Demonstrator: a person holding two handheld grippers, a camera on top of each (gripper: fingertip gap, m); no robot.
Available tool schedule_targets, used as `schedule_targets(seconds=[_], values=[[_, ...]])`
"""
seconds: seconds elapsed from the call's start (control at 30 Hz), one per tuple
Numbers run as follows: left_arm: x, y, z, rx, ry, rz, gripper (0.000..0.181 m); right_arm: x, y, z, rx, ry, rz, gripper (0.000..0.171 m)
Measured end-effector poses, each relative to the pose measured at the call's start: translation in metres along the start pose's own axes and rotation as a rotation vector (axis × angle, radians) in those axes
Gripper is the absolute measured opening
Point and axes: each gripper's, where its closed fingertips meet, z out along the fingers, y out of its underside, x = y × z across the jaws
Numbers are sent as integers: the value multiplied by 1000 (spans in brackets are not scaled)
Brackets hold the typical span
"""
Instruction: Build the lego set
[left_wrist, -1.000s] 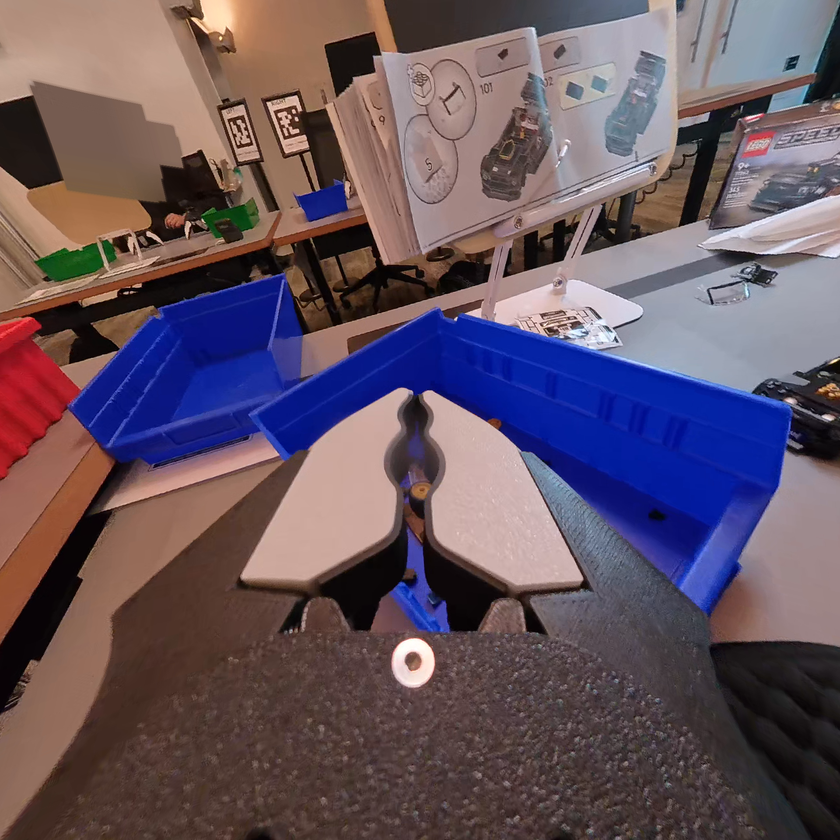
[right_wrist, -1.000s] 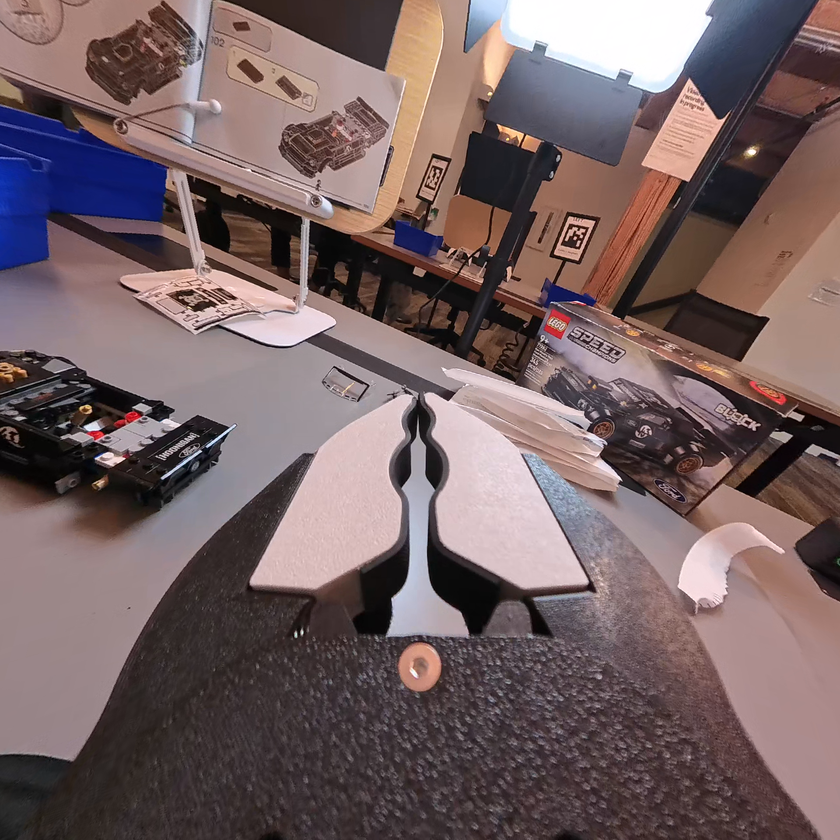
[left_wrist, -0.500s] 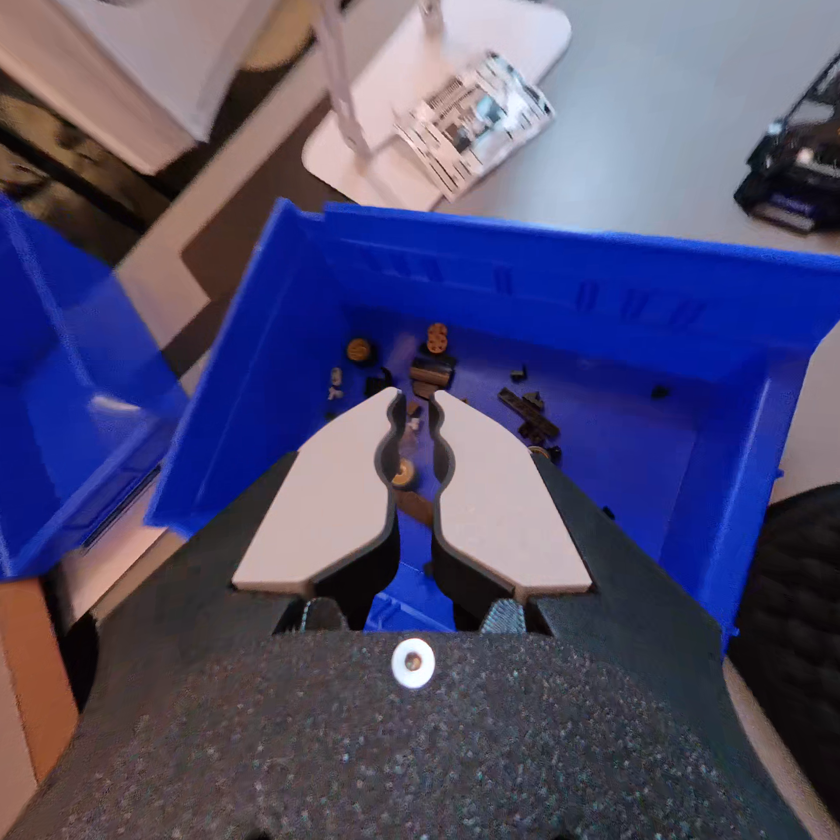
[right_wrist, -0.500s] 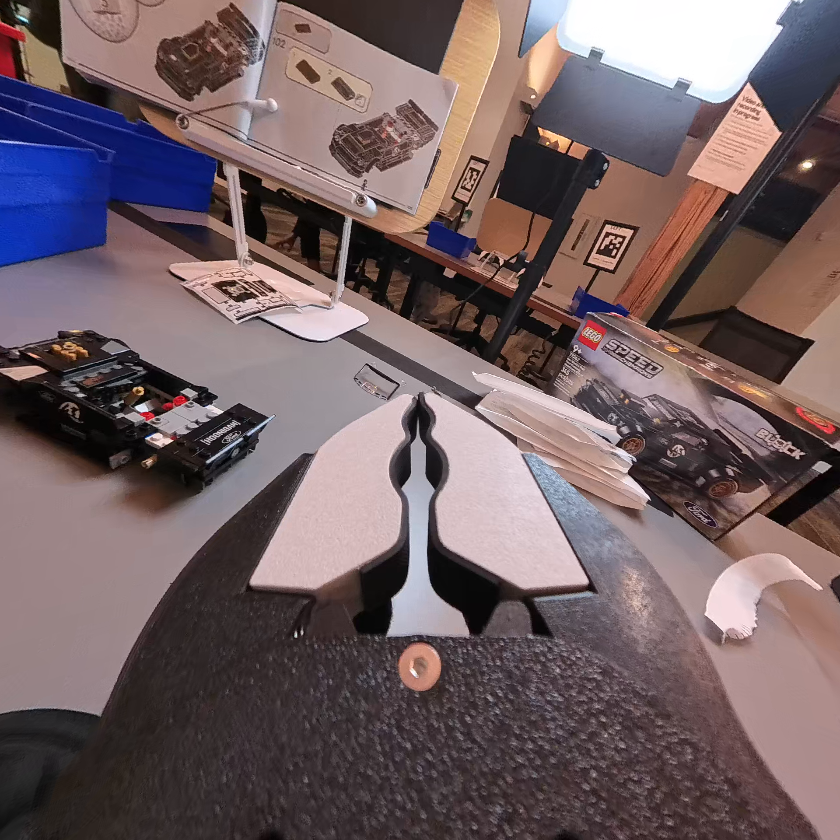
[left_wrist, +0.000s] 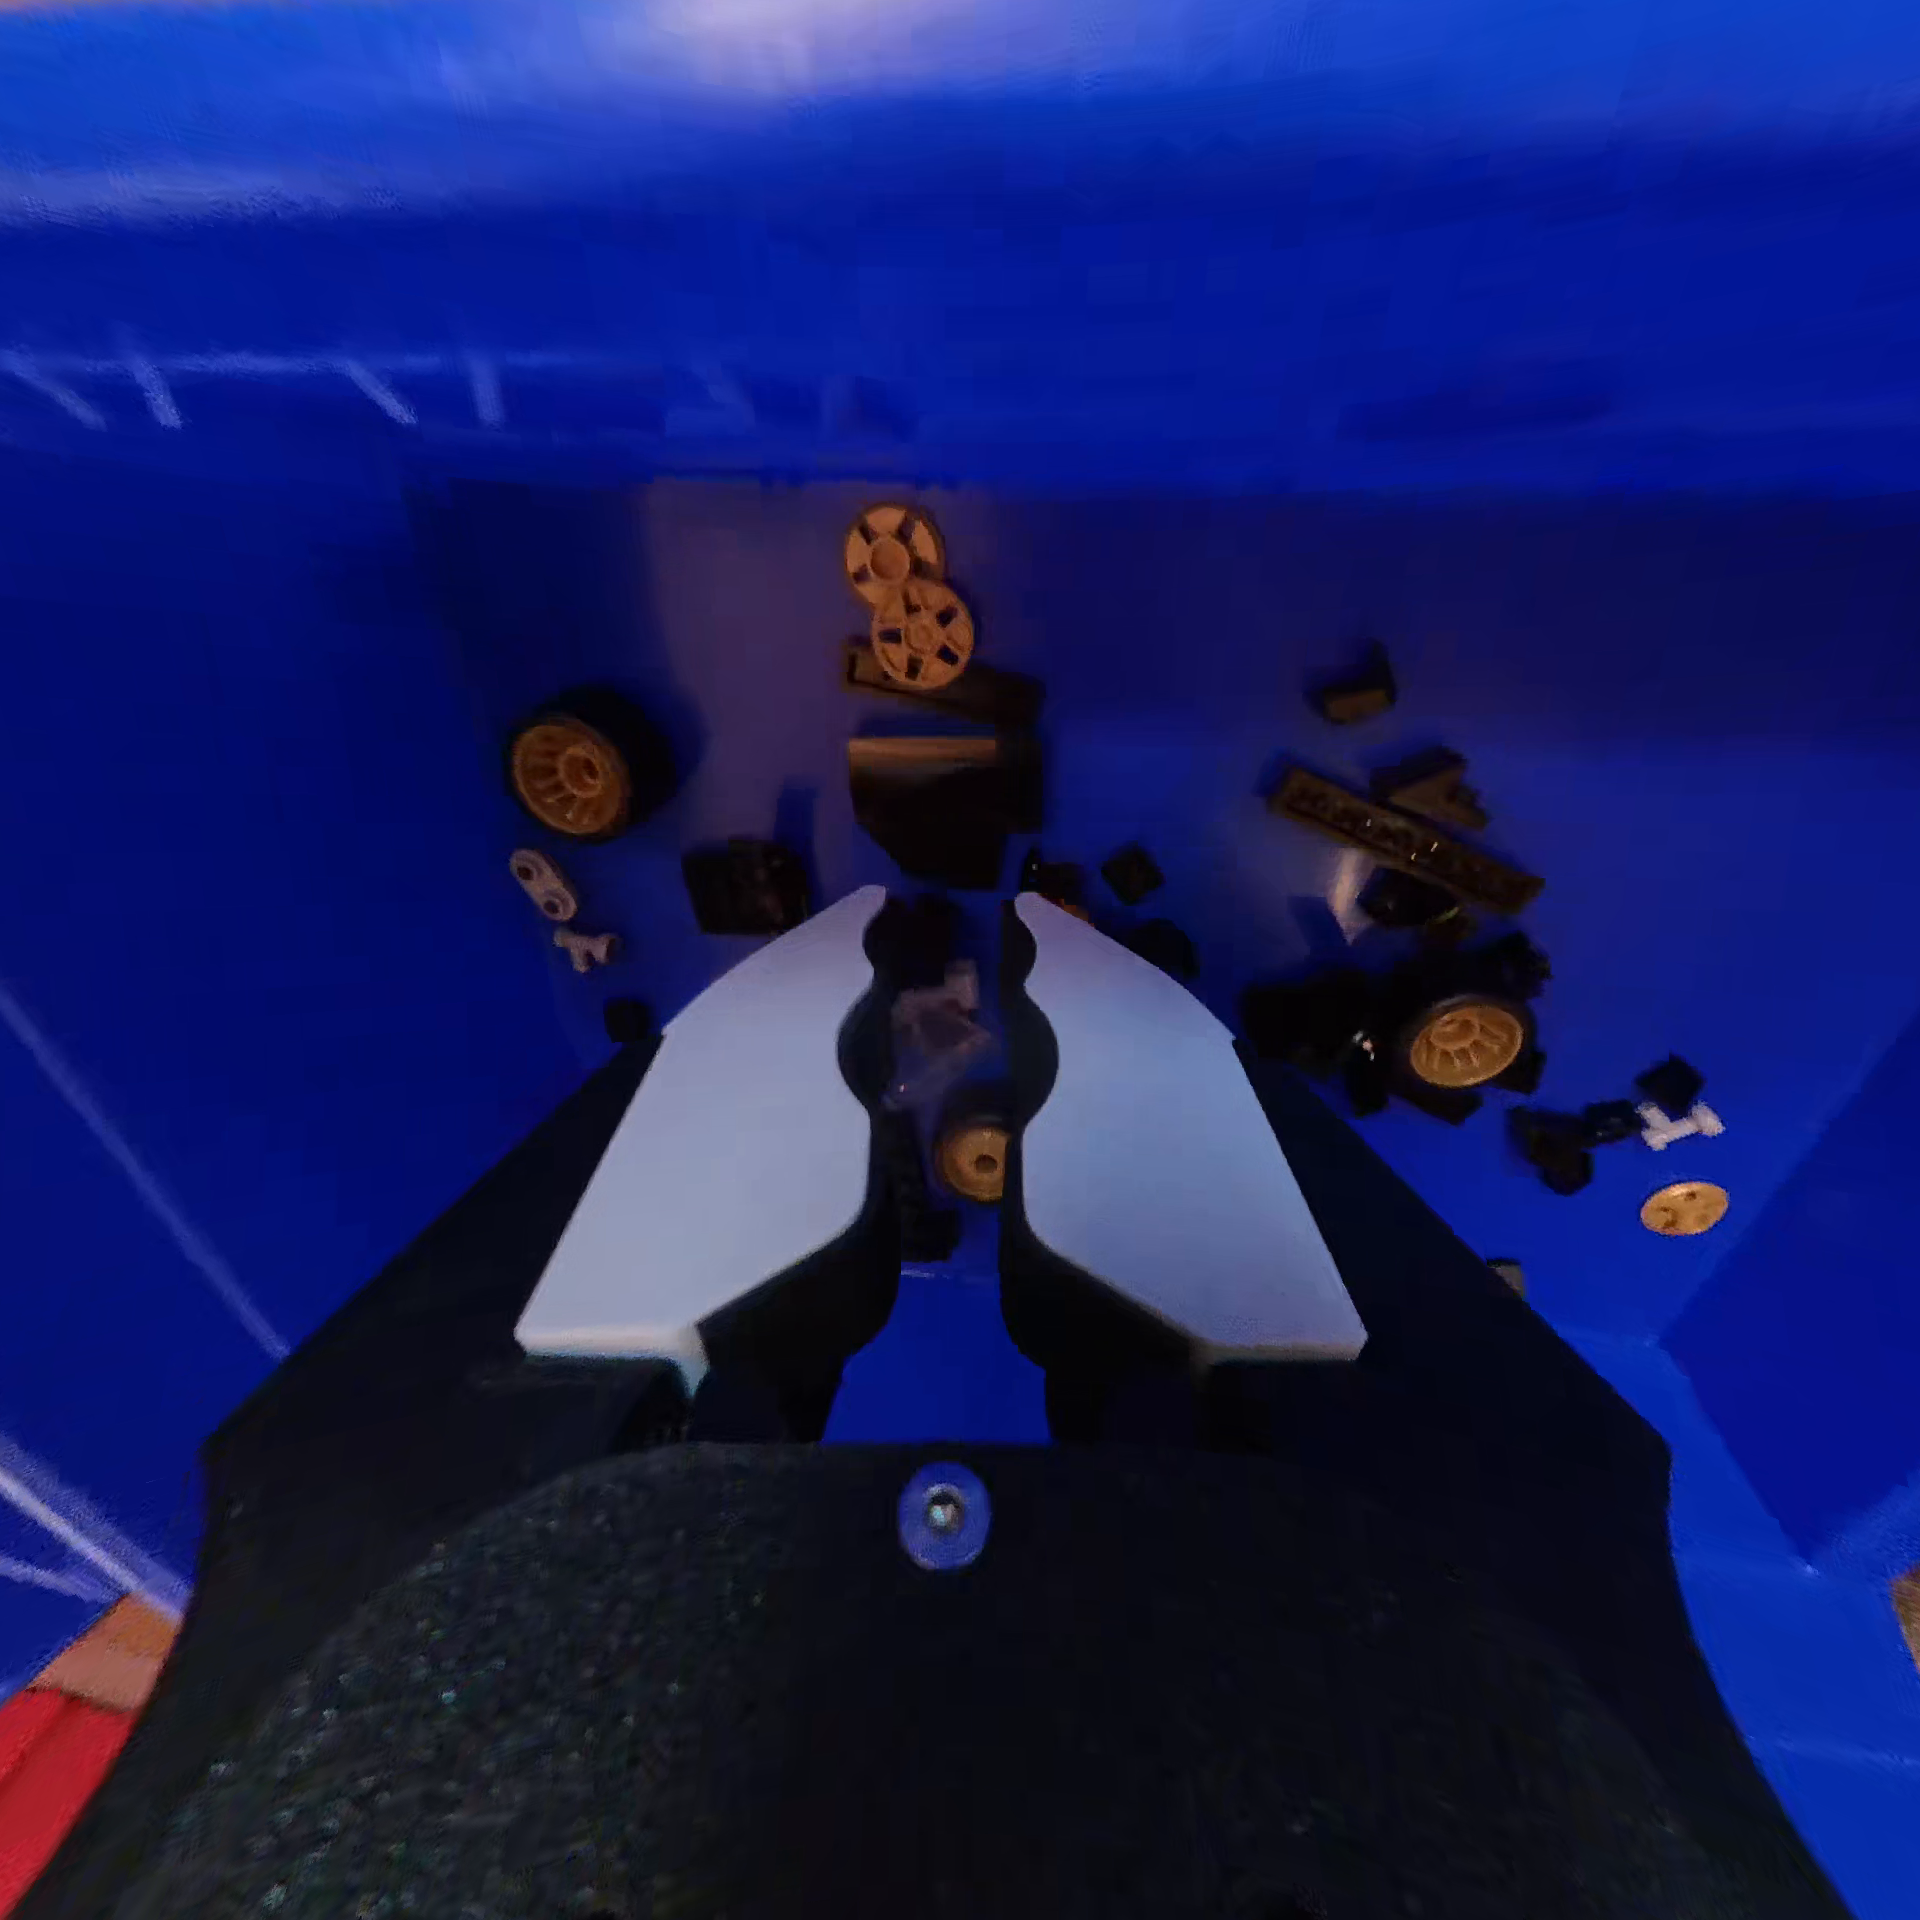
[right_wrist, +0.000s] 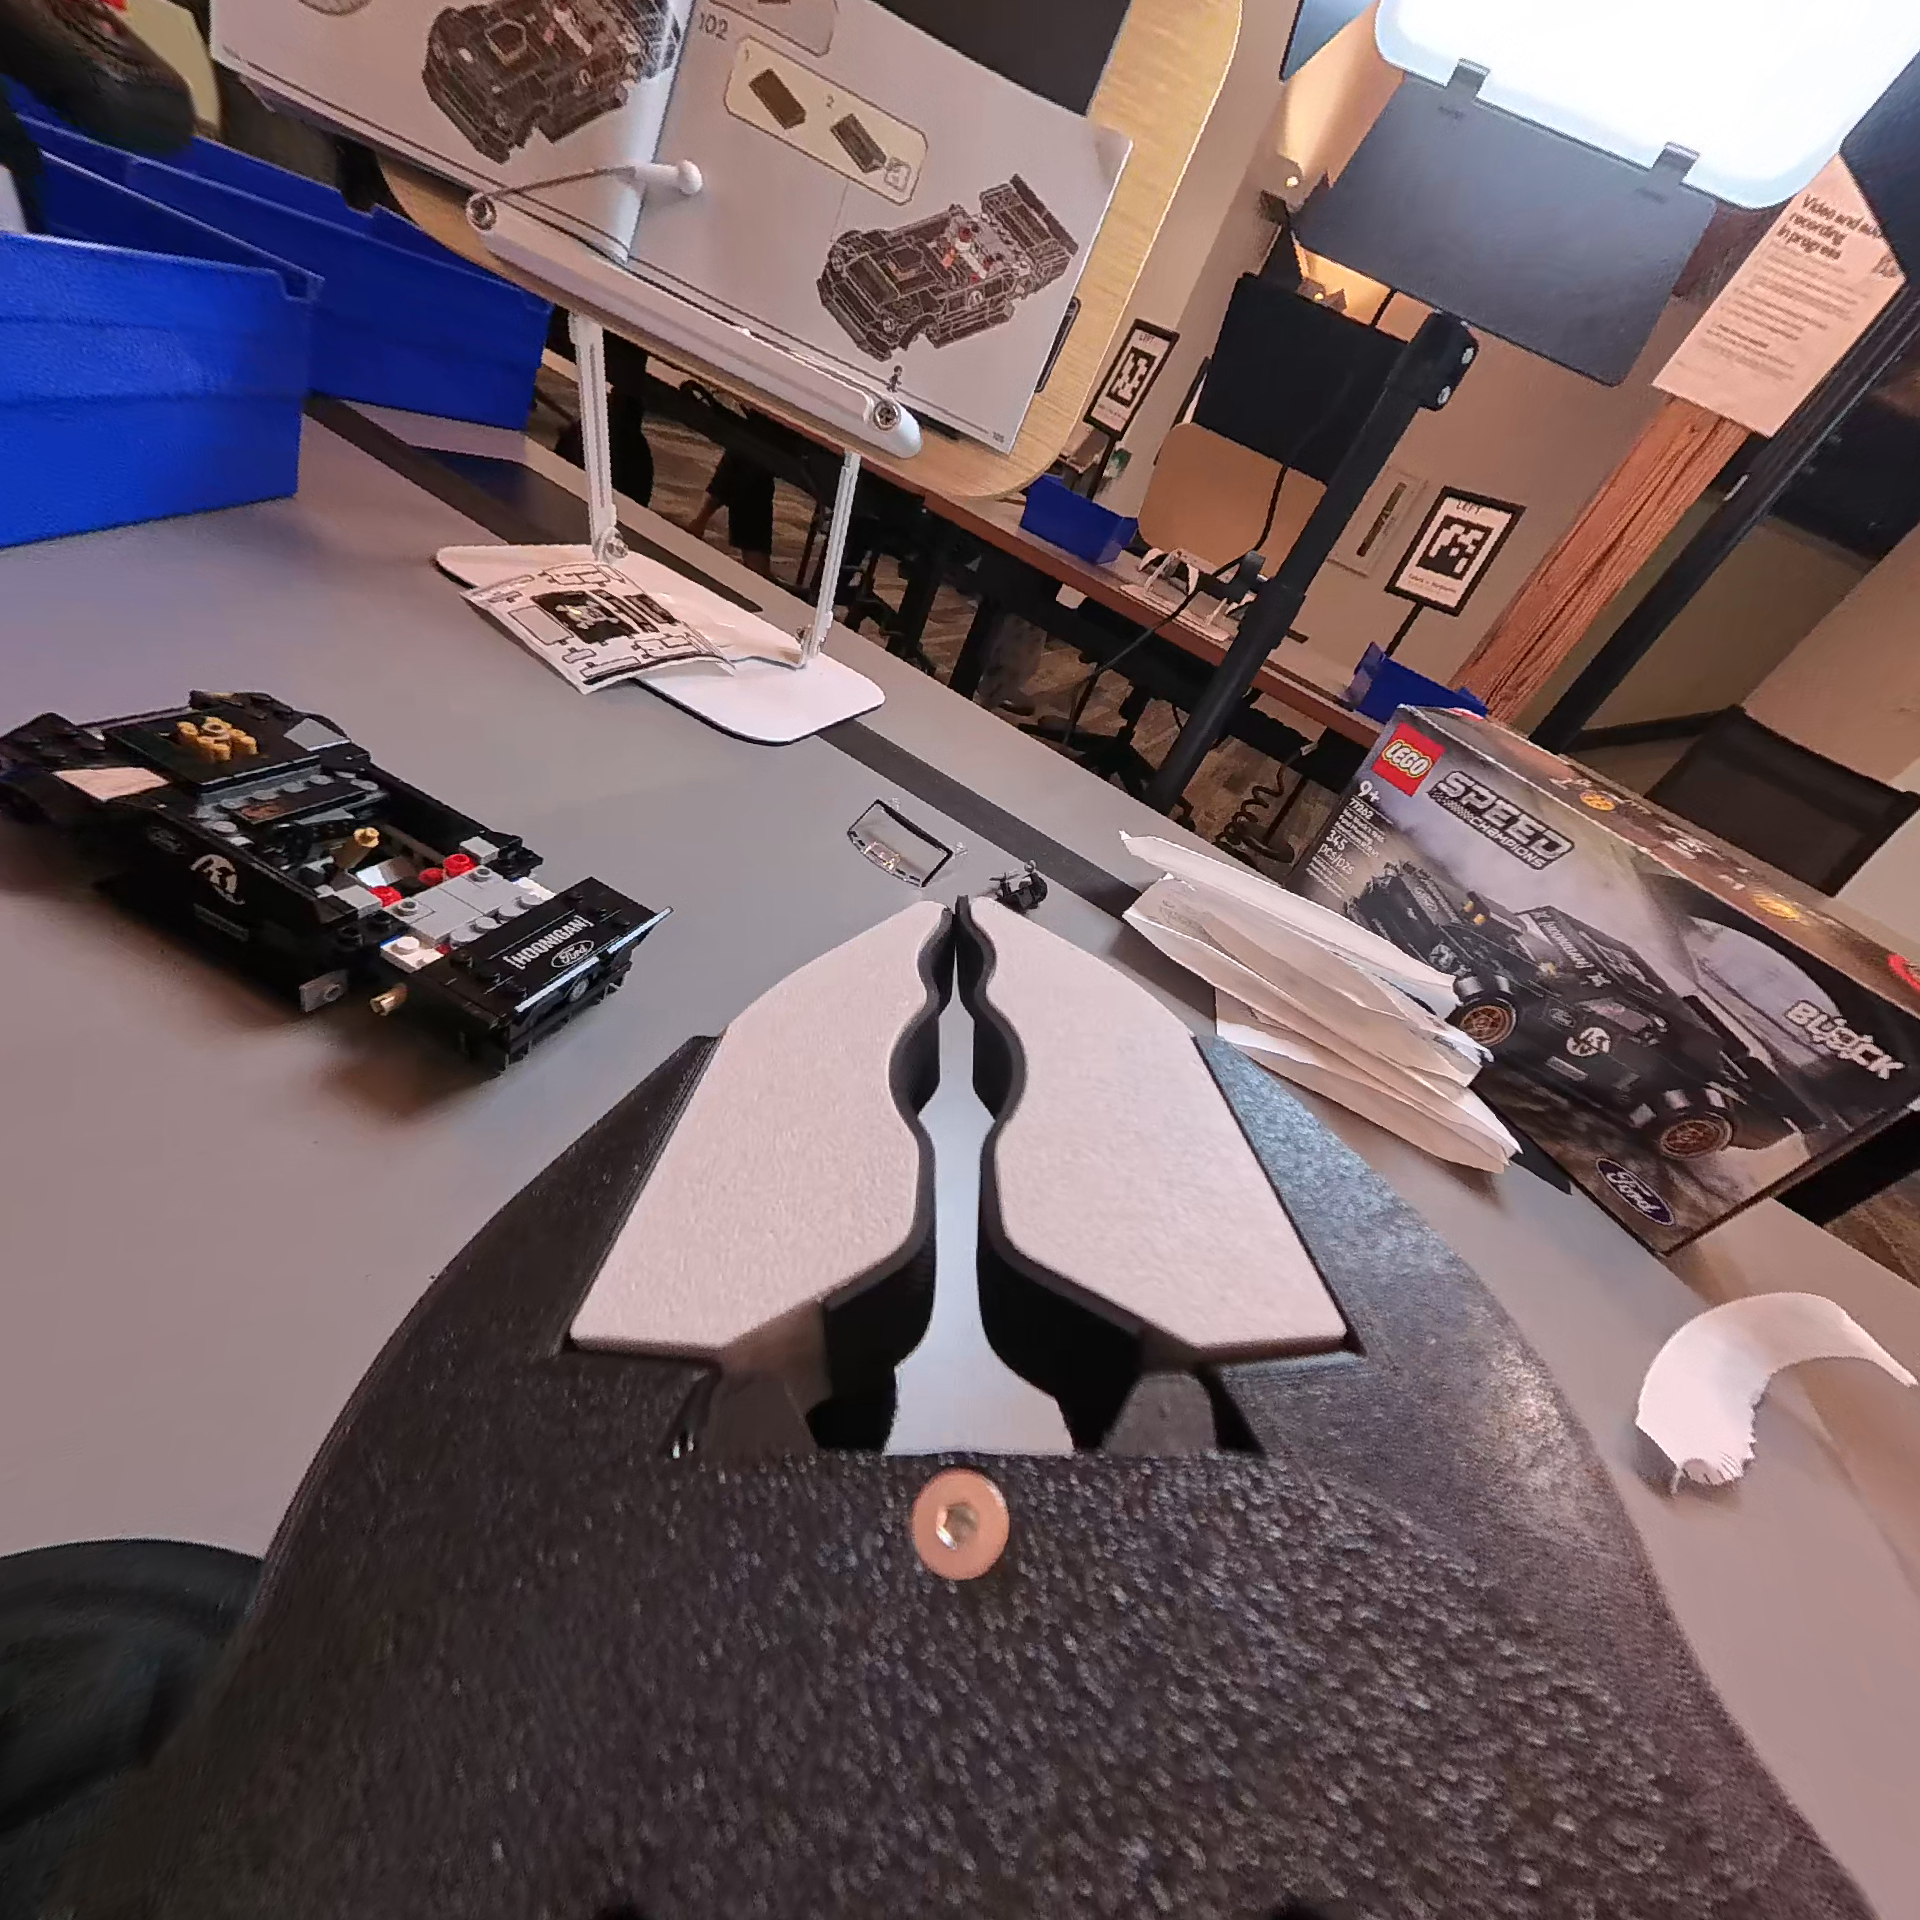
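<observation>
Left tongs (left_wrist: 940, 914): spread a little, tips apart, pinching nothing; lowered inside the blue bin (left_wrist: 312, 727), above its floor.
Between the left tips: a small clear piece (left_wrist: 935, 1023) and a gold hub (left_wrist: 975, 1158) lie on the bin floor in the gap; whether either touches the fingers cannot be told.
Ahead of the left tips: a black curved piece (left_wrist: 940, 810), then two gold wheel discs (left_wrist: 904, 603) overlapping near the far wall.
Left side of bin floor: a black tyre with gold hub (left_wrist: 577, 769), two small grey connectors (left_wrist: 545, 883) just beside it.
Right side of bin floor: a long dark plate (left_wrist: 1403, 842), a heap of black pieces round a second gold-hubbed wheel (left_wrist: 1465, 1044), a small white piece (left_wrist: 1678, 1122), a loose gold disc (left_wrist: 1683, 1208) near the right wall.
Right tongs (right_wrist: 956, 914): pressed together at the tips, nothing between them; held above the grey bench (right_wrist: 208, 1195).
Just beyond the right tips: a tiny dark piece (right_wrist: 1018, 888) and a clear windscreen piece (right_wrist: 899, 842) on the bench.
Lego car (right_wrist: 312, 873): partly built, black, flat on the bench towards its left edge.
Right of the tongs: a stack of white paper bags (right_wrist: 1309, 997) touching the set box (right_wrist: 1621, 956); a torn white scrap (right_wrist: 1745, 1371) nearer the near edge.
Far edge of bench: instruction booklet (right_wrist: 831, 156) open on a white stand (right_wrist: 769, 686), a sticker sheet (right_wrist: 592, 623) on its base; more blue bins (right_wrist: 135, 395) at the far left corner.
</observation>
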Motion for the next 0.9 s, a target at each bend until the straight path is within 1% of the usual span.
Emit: schedule_targets(seconds=[0.2, 0.37, 0.43, 0.57, 0.77, 0.9], values=[[-2, -18, 3, 47, 10, -3, 15, -3, 4, 2, -17, -20, -1, 0], [-8, -35, -3, 148, -8, -25, 16, -5, 6, 3, -28, -29, -5, 0], [-12, -31, -7, 149, -4, -38, 17, -5, 7, 3, -31, -32, 0, 0], [-6, -12, -3, 67, 58, -35, 25, -8, 8, 4, -39, -45, -1, 0], [-5, -7, 9, 42, 85, -44, 27, -10, 10, 5, -49, -56, -7, 0], [-5, -10, 10, 61, 115, -59, 27, -10, 11, 5, -52, -59, -6, 0]])
